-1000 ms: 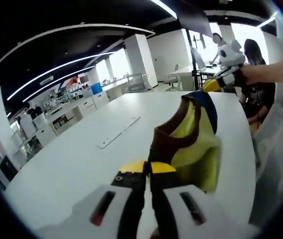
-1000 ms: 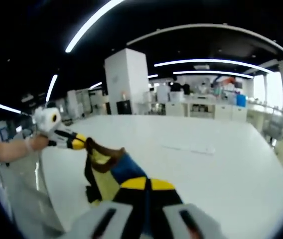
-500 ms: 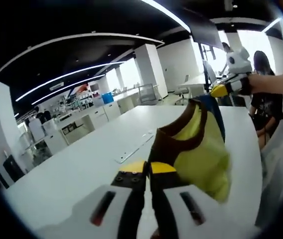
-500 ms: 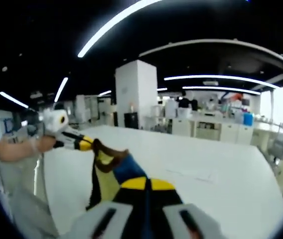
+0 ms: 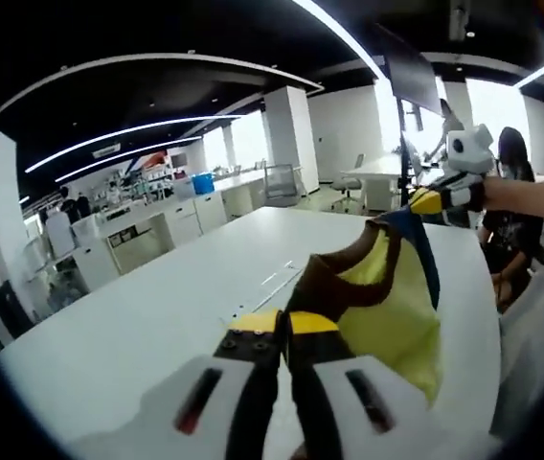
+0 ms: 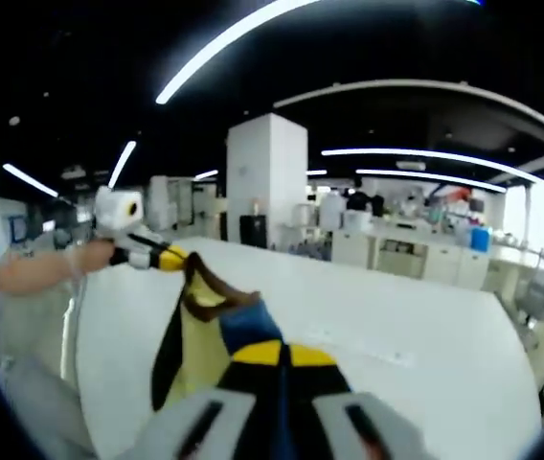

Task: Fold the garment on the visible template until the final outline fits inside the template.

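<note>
In the left gripper view we see one garment (image 5: 387, 297), yellow with brown and blue parts, held up above the white surface (image 5: 157, 316). Our left gripper (image 5: 284, 324) has its fingers closed on one end; the right gripper (image 5: 432, 199) holds the other end.

In the right gripper view the same garment (image 6: 205, 326) hangs between two grippers: the right gripper (image 6: 280, 355), fingers closed on it, and the left gripper (image 6: 169, 259).
</note>
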`<action>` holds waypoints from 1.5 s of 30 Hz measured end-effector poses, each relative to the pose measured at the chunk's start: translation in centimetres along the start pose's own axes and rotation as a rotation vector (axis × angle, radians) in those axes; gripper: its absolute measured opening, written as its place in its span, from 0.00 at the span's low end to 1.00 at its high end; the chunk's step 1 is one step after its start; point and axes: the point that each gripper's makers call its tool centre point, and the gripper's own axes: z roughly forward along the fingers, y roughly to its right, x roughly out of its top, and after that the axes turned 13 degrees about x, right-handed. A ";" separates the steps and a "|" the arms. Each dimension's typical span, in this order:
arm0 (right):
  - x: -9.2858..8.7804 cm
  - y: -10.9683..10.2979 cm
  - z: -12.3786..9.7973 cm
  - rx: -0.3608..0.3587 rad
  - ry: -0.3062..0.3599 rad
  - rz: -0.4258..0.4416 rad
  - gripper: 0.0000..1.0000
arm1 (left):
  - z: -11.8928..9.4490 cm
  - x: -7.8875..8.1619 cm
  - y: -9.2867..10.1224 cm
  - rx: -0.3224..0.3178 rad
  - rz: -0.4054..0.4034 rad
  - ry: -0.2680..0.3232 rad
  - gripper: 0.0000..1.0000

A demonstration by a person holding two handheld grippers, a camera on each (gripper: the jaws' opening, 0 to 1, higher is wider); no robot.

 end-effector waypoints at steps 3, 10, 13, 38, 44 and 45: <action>-0.4 1.0 0.3 -0.004 0.002 0.016 0.00 | 1.1 -0.2 -0.3 -0.025 -0.024 -0.009 0.00; -1.1 3.4 2.1 -0.013 -0.023 0.020 0.00 | 4.2 -2.1 -1.4 -0.070 -0.099 -0.055 0.00; -1.7 4.9 3.1 -0.011 -0.036 0.022 0.00 | 5.3 -3.4 -1.7 -0.075 -0.123 -0.078 0.00; -13.2 13.9 12.0 -0.026 -0.225 0.161 0.00 | 13.5 -15.8 -0.2 -0.085 -0.281 -0.310 0.00; -15.6 14.6 13.4 -0.024 -0.281 0.164 0.00 | 15.2 -18.8 -1.2 -0.074 -0.290 -0.375 0.00; -16.0 15.0 13.6 -0.028 -0.289 0.166 0.00 | 15.4 -18.8 -1.2 -0.072 -0.297 -0.381 0.00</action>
